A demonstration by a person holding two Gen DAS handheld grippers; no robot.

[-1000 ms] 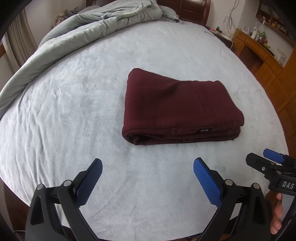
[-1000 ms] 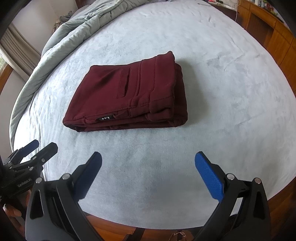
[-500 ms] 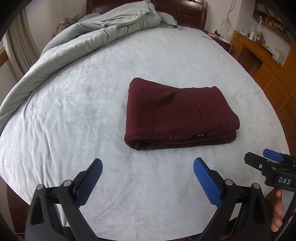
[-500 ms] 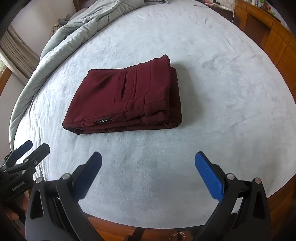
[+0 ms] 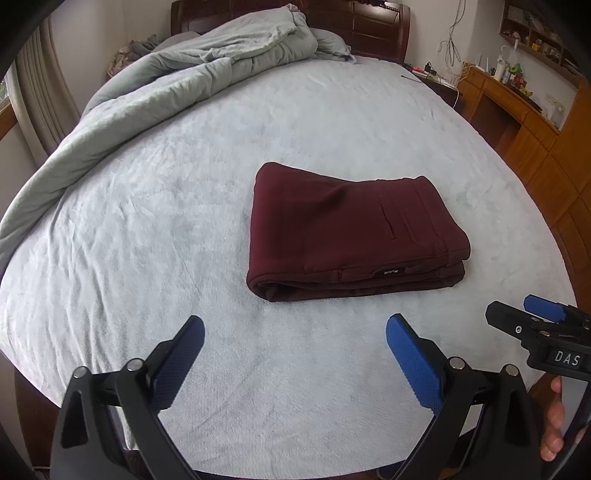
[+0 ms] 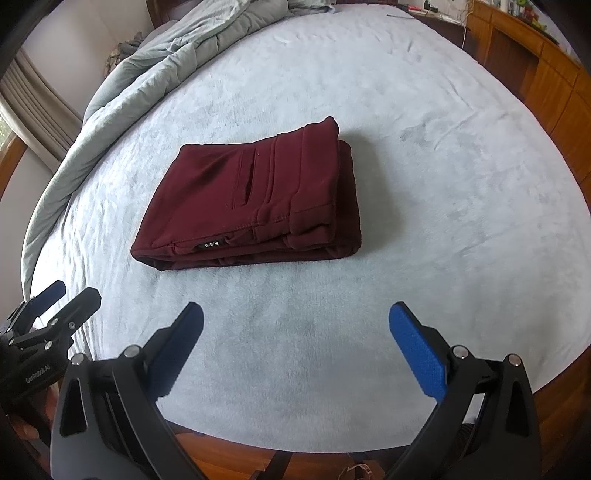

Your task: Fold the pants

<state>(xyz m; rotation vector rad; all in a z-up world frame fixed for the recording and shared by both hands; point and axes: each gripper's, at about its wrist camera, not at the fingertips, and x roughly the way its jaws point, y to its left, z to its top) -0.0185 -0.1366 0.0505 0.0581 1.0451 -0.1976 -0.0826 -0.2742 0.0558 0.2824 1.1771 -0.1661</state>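
Pants (image 5: 351, 232) lie folded into a compact maroon bundle mid-bed (image 5: 147, 221), toward its near edge. Left gripper (image 5: 293, 341) and right gripper (image 6: 295, 332) hover apart, fingers spread, empty. Folding looks finished.

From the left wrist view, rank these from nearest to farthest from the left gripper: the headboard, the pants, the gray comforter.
Measured from the left gripper:
1. Pants: folded on the bed, just ahead and slightly right.
2. Comforter: bunched along the bed's left side, reaching to the far end.
3. Headboard: dark wood at the far end, behind the comforter.
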